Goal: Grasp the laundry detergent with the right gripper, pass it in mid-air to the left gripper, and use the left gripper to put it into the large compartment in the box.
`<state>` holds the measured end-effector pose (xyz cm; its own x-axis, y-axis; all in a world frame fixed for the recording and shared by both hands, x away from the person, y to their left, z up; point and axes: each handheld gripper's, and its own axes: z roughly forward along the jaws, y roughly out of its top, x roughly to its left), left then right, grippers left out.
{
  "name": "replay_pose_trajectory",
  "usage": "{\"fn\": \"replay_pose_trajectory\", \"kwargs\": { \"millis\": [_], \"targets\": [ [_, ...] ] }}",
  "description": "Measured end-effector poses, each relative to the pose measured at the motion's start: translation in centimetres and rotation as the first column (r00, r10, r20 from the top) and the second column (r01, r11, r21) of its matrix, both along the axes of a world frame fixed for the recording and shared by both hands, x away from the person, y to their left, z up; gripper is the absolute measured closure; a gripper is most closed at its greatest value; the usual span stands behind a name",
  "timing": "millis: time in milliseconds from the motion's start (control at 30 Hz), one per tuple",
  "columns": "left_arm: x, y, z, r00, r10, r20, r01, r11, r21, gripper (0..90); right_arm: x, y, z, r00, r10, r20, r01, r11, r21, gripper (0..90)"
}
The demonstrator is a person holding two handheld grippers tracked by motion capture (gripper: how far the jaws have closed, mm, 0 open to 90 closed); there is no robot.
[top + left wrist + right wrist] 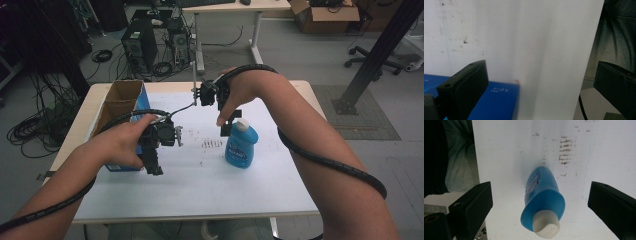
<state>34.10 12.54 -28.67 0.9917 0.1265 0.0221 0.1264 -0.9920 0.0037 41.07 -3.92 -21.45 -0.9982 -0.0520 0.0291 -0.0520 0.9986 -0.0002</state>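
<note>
Two grippers up, nothing gripped yet; barely begun, by the look of it. Left gripper (156,150) spread wide, jaws bare, hanging over the sheet (200,175) just beside the blue box (121,107); box corner (496,100) just under the near jaw in the left gripper view; no contact to be seen. Further right, right gripper (227,125) also spread wide, pointing down from above at the bottle (242,145); bottle upright on the sheet, white cap (547,223) up, sitting between the jaws in the right gripper view but well clear of both pads, slightly nearer the left one; jaws apparently above cap level, though hard to be sure of the height. Judged so: approach to the bottle done or nearly so; descent, closing on the body and lifting all left. Likely destination the open box, beside the left gripper, but not certain from this. Brown scuff marks (565,150) on the sheet beyond the bottle, of no consequence.
</note>
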Motion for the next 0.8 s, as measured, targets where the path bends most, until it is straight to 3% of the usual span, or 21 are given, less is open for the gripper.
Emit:
{"fn": "replay_pose_trajectory", "kwargs": {
  "millis": [367, 633, 800],
  "targets": [
    [-0.2, 0.0, 0.3, 1.0, -0.001, 0.006, 0.002, 1.0, -0.005, 0.2, -0.3, -0.3, 0.9, 0.9998, 0.001, 0.019, -0.001, 0.9997, 0.023, 5.9],
    [-0.2, -0.7, 0.3, 0.9999, -0.01, 0.002, 0.01, 0.9997, 0.023, 0.2, -0.8, -2.2, 1.3, 0.9996, -0.022, 0.02, 0.021, 0.9981, 0.059, 6.1],
    [-0.2, -0.8, 0.5, 0.9999, -0.013, 0.006, 0.013, 0.9998, 0.017, 0.2, -1.1, -3.5, 1.8, 0.9989, -0.034, 0.031, 0.032, 0.9973, 0.066, 6.0]
  ]
}}
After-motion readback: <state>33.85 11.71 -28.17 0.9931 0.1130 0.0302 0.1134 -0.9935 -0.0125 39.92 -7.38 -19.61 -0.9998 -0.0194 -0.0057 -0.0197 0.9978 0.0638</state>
